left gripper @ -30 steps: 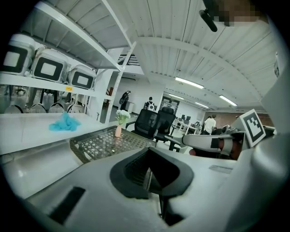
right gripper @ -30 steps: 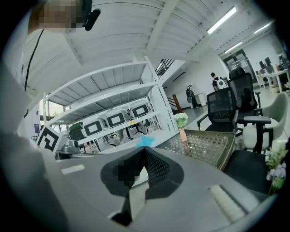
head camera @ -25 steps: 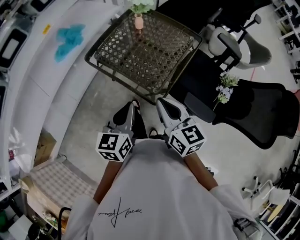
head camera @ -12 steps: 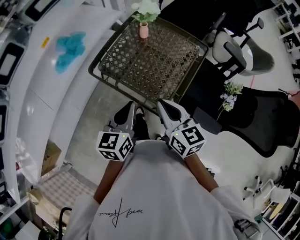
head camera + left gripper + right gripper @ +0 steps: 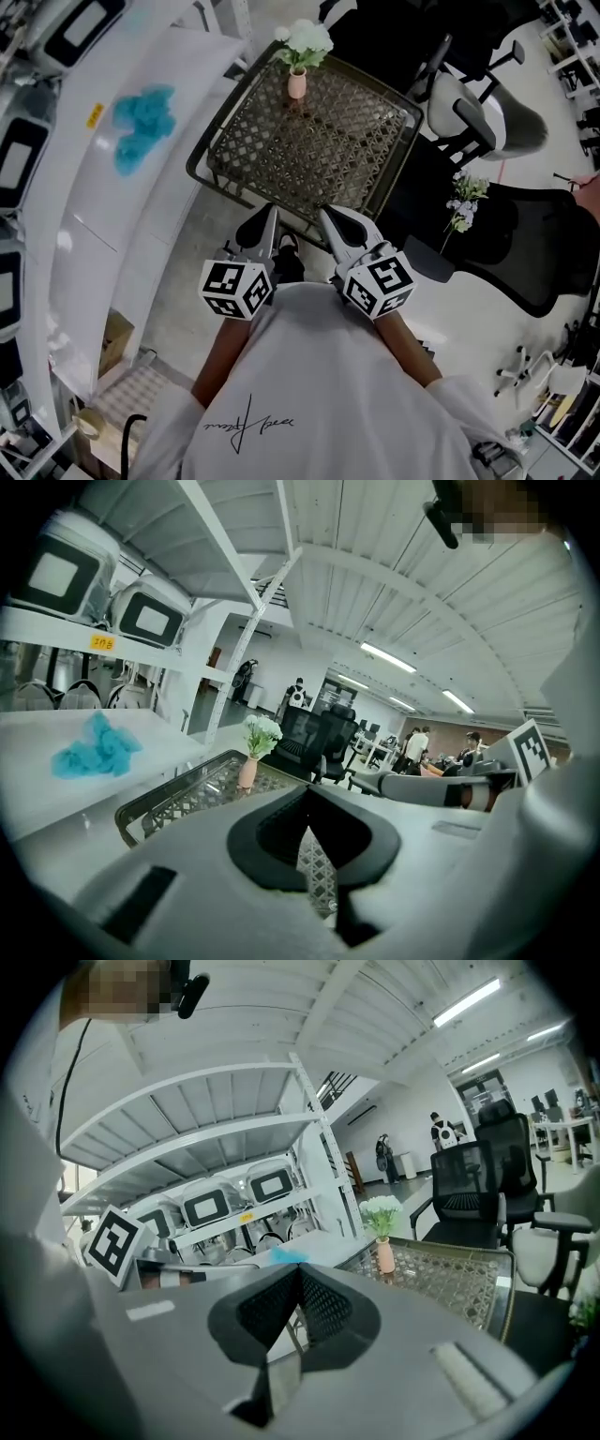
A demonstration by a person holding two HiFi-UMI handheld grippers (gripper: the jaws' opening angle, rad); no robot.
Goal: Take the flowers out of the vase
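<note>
left gripper (image 5: 270, 216): jaws pressed together, nothing between them. held in front of the person's white shirt (image 5: 309, 394), pointing toward 12 o'clock.

right gripper (image 5: 329, 217): jaws closed tip to tip, empty. just beside the left gripper at its 3 o'clock, not touching it.

flowers (image 5: 307, 38): pale white-green bunch, upright in the vase, at 12 o'clock from both grippers and well apart from them.

vase (image 5: 297, 83): small, pink, upright, near the far edge of the mesh table.

mesh table (image 5: 319, 141): dark lattice top with a raised rim. its near edge lies just beyond the gripper tips.

blue cloth (image 5: 145, 114): crumpled on the white counter (image 5: 94, 216), at 10 o'clock from the grippers.

loose flower sprig (image 5: 462, 200): at 2 o'clock, lying on a black chair (image 5: 534, 253).

grey office chair (image 5: 487, 108): at 1 o'clock, beside the mesh table.
</note>
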